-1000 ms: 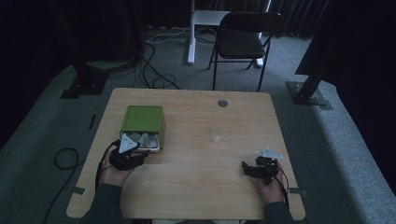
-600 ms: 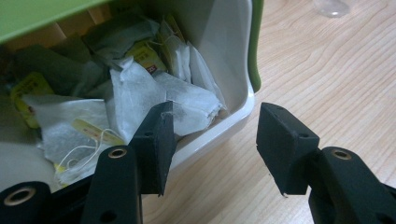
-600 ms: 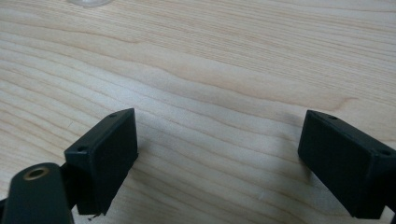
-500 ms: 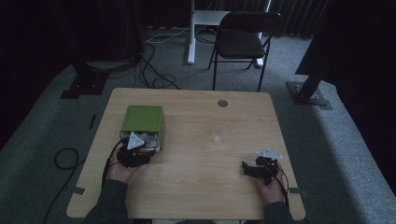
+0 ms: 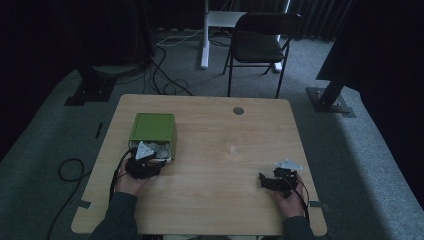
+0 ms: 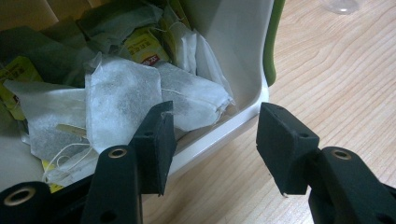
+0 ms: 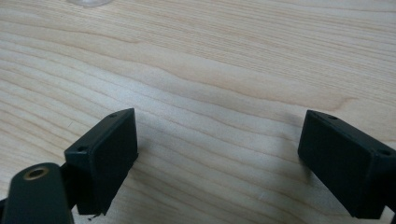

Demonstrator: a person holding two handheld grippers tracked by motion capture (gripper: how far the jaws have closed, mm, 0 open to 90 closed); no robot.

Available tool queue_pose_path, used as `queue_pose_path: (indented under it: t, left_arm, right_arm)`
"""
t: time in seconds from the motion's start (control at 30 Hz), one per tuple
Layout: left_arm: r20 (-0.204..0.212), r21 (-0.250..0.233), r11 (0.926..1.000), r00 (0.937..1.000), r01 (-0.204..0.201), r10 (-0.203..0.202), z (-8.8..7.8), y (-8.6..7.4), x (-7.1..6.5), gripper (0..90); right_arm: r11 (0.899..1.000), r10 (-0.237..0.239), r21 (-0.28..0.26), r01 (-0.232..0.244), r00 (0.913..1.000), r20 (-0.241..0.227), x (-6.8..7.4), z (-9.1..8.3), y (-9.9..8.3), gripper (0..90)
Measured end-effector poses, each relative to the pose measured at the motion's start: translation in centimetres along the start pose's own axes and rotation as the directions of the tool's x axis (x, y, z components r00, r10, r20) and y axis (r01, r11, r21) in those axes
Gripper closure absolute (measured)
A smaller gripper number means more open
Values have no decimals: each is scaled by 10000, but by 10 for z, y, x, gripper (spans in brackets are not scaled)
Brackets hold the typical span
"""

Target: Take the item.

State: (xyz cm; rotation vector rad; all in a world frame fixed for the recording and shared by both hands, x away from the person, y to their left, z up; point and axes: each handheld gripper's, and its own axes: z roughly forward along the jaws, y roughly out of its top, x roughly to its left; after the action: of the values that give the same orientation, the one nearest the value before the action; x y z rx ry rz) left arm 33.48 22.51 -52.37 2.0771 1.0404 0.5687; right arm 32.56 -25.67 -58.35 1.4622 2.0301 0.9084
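Over the last second we have moved our left gripper (image 6: 212, 140), jaws apart and empty, up to the tea bags (image 6: 121, 98) in the green box (image 5: 151, 127), likely to pick 1, while our right gripper (image 7: 219, 163) rests wide open on the table (image 5: 225, 200).

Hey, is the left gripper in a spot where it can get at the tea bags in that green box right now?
Probably yes. The left gripper is open at the box's near end, one jaw already over the white rim beside the tea bags, which lie uncovered. The other jaw is outside the rim, so it would need shifting inward.
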Motion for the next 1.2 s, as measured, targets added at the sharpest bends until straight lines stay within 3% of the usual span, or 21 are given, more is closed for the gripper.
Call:
queue_pose_path:
  t: [1.2]
  left_arm:
    - [212, -19, 10000, 9997, 79, -79, -13, -10, -8, 501]
  right_arm:
    - [10000, 1, 3, -1, 10000, -1, 0, 0, 0, 115]
